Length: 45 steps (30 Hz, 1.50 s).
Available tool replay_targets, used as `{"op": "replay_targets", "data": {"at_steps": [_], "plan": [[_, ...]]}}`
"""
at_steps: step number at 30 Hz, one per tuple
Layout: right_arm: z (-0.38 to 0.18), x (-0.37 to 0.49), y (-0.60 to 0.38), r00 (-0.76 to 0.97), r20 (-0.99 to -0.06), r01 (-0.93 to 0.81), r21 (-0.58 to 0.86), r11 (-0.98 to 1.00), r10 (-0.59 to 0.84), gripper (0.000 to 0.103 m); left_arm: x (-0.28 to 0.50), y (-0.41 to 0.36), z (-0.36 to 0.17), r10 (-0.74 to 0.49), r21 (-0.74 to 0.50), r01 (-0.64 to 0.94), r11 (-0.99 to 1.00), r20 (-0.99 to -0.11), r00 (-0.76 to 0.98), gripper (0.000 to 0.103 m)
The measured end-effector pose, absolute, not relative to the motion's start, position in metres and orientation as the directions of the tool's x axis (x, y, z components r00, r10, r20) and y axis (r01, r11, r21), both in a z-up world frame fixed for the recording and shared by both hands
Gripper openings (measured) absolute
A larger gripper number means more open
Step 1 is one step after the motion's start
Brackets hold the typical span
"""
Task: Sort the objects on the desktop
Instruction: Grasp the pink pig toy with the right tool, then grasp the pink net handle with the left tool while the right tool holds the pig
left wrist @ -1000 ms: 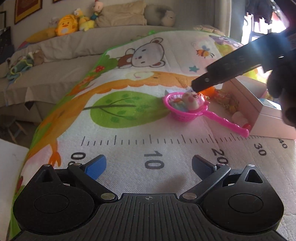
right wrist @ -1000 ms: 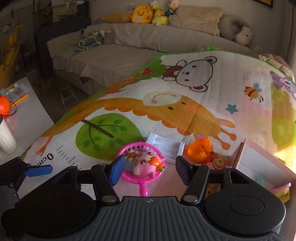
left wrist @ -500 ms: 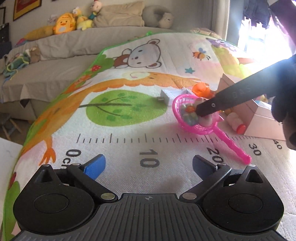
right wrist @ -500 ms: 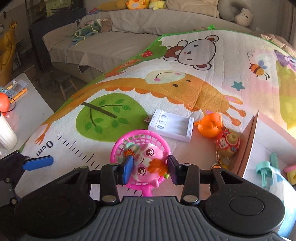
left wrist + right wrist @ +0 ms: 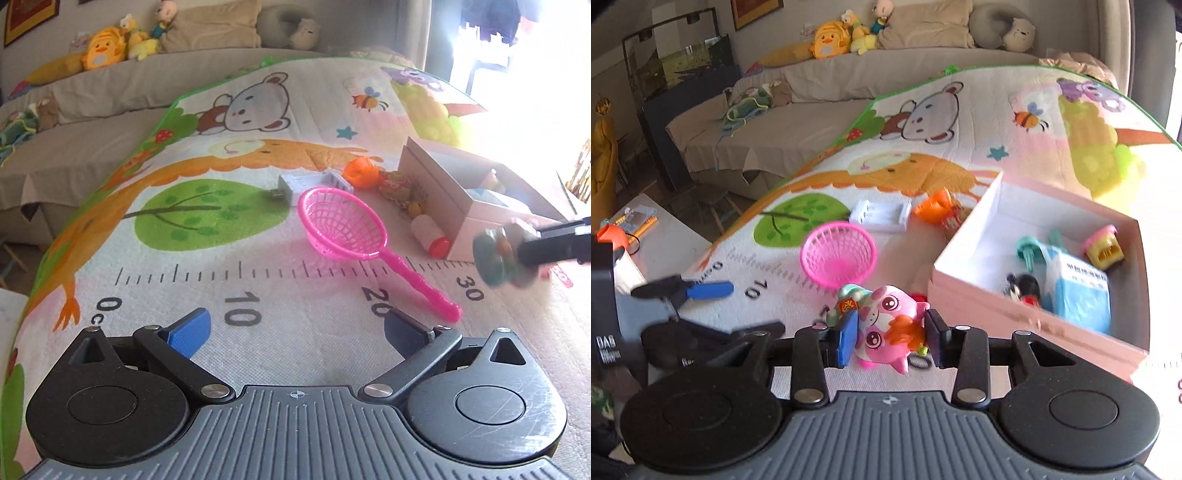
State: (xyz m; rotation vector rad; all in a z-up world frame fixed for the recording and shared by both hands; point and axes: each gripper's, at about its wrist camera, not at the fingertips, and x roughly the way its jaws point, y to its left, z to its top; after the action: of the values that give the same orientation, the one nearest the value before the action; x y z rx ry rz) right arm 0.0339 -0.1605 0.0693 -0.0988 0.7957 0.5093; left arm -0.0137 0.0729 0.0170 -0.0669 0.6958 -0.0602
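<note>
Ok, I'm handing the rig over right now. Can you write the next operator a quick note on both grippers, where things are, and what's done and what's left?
Right gripper: shut on the pink cartoon pig toy, held above the mat just left of the pink cardboard box.
Left gripper: open, empty, hovering over the printed play mat.
Done: the box already holds a blue-and-white packet, a teal plastic piece, a small pink-and-yellow toy and a black-and-red figure.
Left: drop the pig in the box, then sort the empty pink plastic net scoop, white battery charger, orange plastic toy and small red-capped bottle on the mat.
</note>
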Motion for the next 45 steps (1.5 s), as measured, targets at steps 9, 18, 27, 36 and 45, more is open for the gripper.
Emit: {"op": "replay_targets", "data": {"at_steps": [9, 18, 27, 36, 45], "plan": [[0.028, 0.008, -0.197, 0.642, -0.710, -0.390, 0.021, 0.921, 0.288, 0.045, 0.032, 0.035, 0.032, -0.065, -0.071, 0.025, 0.997, -0.647, 0.760, 0.103], [0.047, -0.004, -0.203, 0.728, -0.628, -0.379, -0.031, 0.925, 0.277, 0.070, 0.061, 0.013, 0.011, 0.015, 0.062, 0.037, 0.997, -0.683, 0.730, 0.103], [0.028, -0.007, -0.206, 0.716, -0.643, -0.364, -0.012, 0.931, 0.272, 0.079, 0.043, 0.054, 0.011, 0.056, 0.190, 0.093, 0.977, -0.658, 0.751, 0.103], [0.022, -0.016, -0.195, 0.704, -0.649, -0.404, -0.031, 0.914, 0.289, 0.087, 0.072, 0.029, 0.020, -0.138, 0.150, 0.298, 0.943, -0.639, 0.757, 0.103], [0.016, -0.012, -0.191, 0.708, -0.647, -0.413, -0.054, 0.909, 0.284, 0.091, 0.100, 0.025, 0.006, -0.140, 0.065, 0.261, 0.963, -0.708, 0.692, 0.098]]}}
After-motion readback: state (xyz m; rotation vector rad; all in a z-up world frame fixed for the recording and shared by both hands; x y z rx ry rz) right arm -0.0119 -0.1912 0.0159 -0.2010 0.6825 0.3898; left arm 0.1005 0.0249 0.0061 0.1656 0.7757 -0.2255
